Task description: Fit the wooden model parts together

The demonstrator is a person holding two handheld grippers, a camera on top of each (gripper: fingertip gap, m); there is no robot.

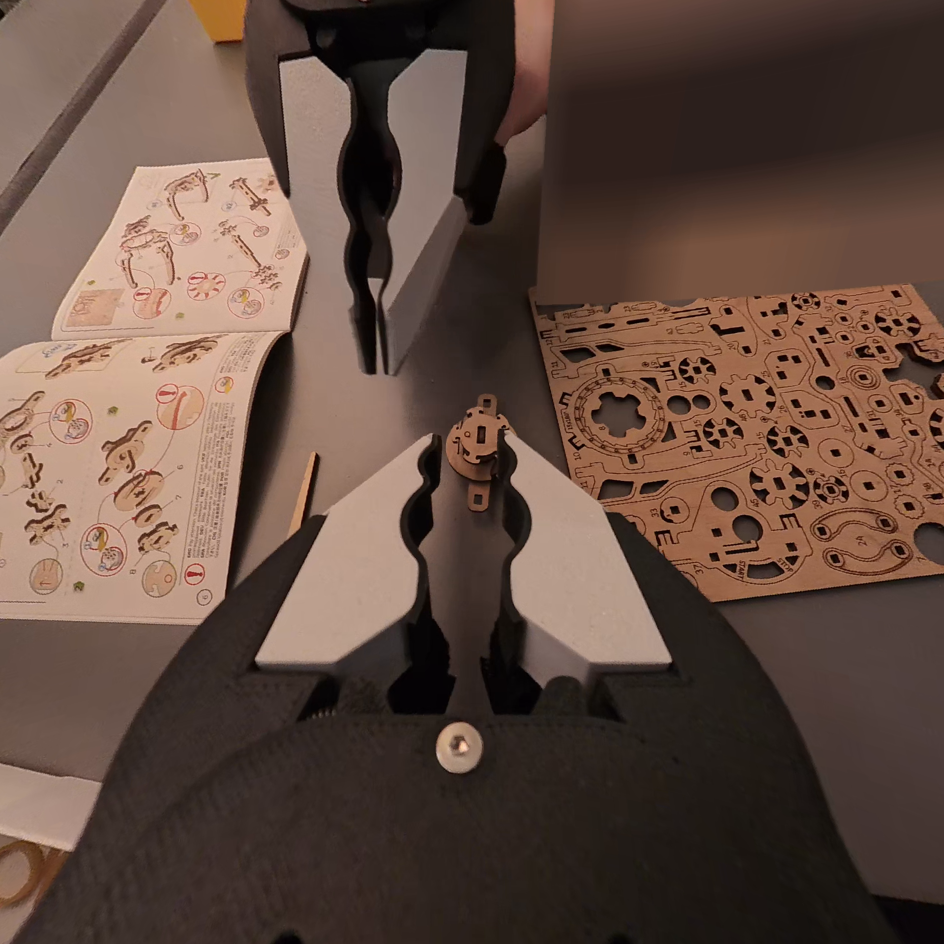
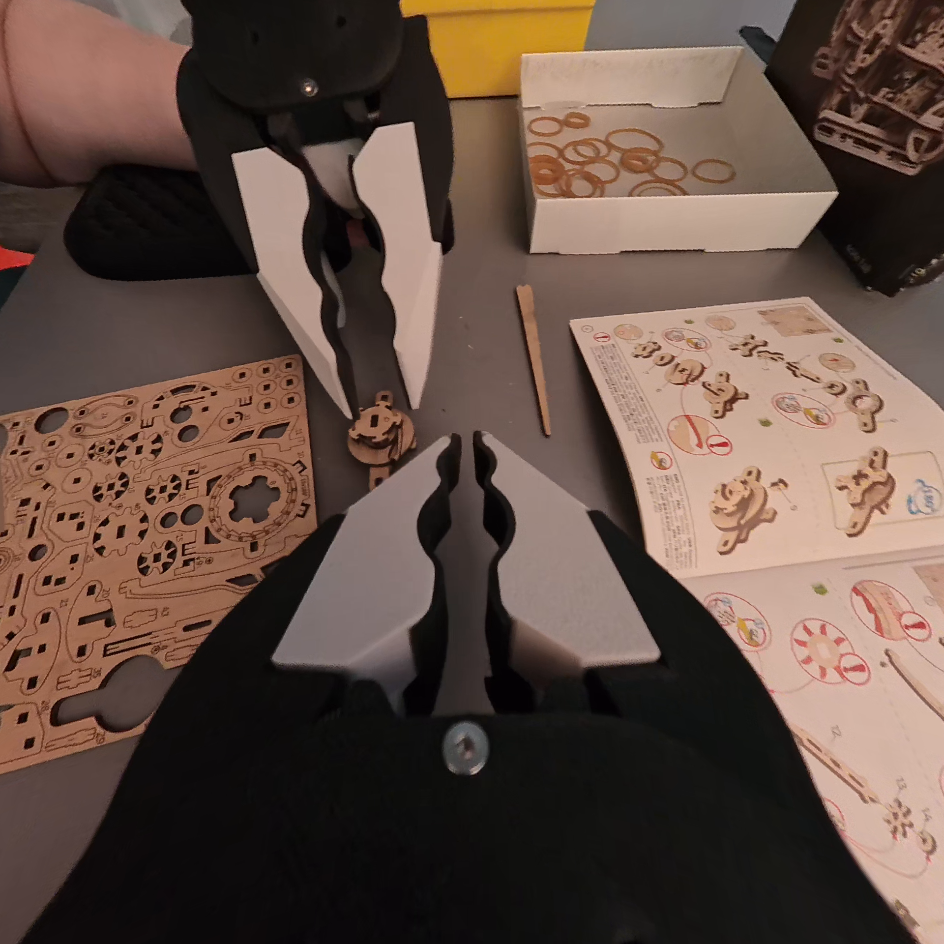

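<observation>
A small wooden assembly [image 1: 472, 452] of stacked discs on a strip lies on the grey table. It also shows in the right wrist view [image 2: 380, 431]. My left gripper [image 1: 470, 439] has its jaws closed in on the two sides of the discs; from the right wrist view it [image 2: 381, 408] comes down steeply onto the piece. My right gripper [image 2: 466, 438] is shut and empty, its tips just short of the assembly, facing the left one [image 1: 377, 365]. A laser-cut wooden parts sheet [image 1: 740, 434] [image 2: 127, 536] lies flat beside both grippers.
An open instruction booklet [image 1: 127, 434] [image 2: 766, 459] lies opposite the sheet. A thin wooden stick [image 1: 305, 490] [image 2: 534, 357] lies near it. A white tray [image 2: 679, 225] holds rubber bands. A yellow box [image 2: 490, 46], a dark product box [image 2: 878, 127] and a black pad [image 2: 143, 225] stand behind. The left gripper's tips are roughly 4 cm from the right gripper's. About 6 cm separates my right fingertips from the thin wooden stick [image 1: 305, 490]. Look for it in the right wrist view [image 2: 543, 406] too.
</observation>
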